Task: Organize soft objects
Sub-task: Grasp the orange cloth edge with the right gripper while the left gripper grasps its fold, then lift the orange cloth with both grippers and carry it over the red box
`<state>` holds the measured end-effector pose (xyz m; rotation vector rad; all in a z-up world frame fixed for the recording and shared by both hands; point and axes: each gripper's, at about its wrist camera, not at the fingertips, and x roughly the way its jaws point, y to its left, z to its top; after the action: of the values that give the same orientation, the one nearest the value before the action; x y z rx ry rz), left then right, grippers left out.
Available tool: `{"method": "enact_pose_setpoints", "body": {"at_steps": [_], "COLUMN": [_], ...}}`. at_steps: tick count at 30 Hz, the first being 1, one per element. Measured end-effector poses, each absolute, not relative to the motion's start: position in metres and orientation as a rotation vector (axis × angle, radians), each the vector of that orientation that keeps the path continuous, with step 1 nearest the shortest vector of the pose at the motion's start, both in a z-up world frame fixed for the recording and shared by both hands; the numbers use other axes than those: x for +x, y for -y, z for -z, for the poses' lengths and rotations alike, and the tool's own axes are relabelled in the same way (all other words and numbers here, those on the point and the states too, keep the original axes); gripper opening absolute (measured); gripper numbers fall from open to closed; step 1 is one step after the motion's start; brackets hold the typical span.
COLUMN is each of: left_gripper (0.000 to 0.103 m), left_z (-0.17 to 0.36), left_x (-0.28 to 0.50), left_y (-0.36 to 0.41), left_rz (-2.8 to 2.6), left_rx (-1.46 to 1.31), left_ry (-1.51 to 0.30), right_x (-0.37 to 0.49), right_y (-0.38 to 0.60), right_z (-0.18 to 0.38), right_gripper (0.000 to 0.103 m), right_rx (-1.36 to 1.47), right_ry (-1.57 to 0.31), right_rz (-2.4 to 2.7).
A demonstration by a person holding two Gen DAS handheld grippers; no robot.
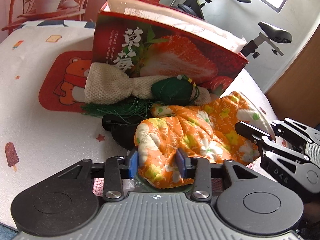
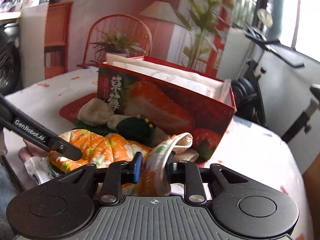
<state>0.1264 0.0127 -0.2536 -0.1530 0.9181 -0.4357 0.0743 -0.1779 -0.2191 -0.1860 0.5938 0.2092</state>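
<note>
An orange flowered quilted mitt (image 1: 192, 132) lies on the table in front of a red strawberry box (image 1: 160, 48). My left gripper (image 1: 158, 165) is shut on its near end. My right gripper (image 2: 153, 165) is shut on the mitt's (image 2: 104, 146) white-lined cuff (image 2: 160, 160); it shows at the right edge of the left wrist view (image 1: 280, 140). Behind the mitt lie a cream knitted piece (image 1: 112, 86), a green yarn ball with tassel (image 1: 172, 90) and a black soft item (image 1: 120, 132).
The box (image 2: 170, 108) holds white paper or bags (image 1: 180, 20). The table has a white cartoon cloth (image 1: 40, 104) with a red bear patch. A pink knit piece (image 2: 30, 150) and crumpled plastic (image 2: 38, 170) lie at the near left. An exercise bike (image 1: 270, 38) stands behind.
</note>
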Motion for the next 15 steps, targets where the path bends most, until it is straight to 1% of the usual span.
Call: {"method": "enact_pose_setpoints", "body": {"at_steps": [1,2,3,4,7,15], "left_gripper": [0.026,0.023,0.017,0.015,0.013,0.013], "left_z": [0.251,0.248,0.245,0.241,0.229,0.201], "left_x": [0.125,0.123,0.122,0.120,0.114,0.101], "left_y": [-0.013,-0.013,-0.012,-0.012,-0.009,-0.009], "left_rz": [0.436,0.440,0.445,0.448,0.470,0.504], "left_rx": [-0.149,-0.146,-0.141,-0.130,-0.109,-0.119], "left_ry": [-0.904,-0.890,-0.874,-0.851,-0.781,-0.643], "right_x": [0.075,0.077,0.078,0.079,0.080,0.076], "right_y": [0.182,0.188,0.193,0.200,0.214,0.228], "right_z": [0.218,0.217,0.215,0.213,0.203,0.169], "right_gripper": [0.016,0.015,0.014,0.013,0.013,0.013], "right_rx": [-0.157,-0.115,-0.064,0.002,0.112,0.141], "right_ry": [-0.601,-0.611,-0.623,-0.633,-0.634,-0.584], "right_rz": [-0.210,-0.214,-0.218,-0.224,-0.235,-0.254]}}
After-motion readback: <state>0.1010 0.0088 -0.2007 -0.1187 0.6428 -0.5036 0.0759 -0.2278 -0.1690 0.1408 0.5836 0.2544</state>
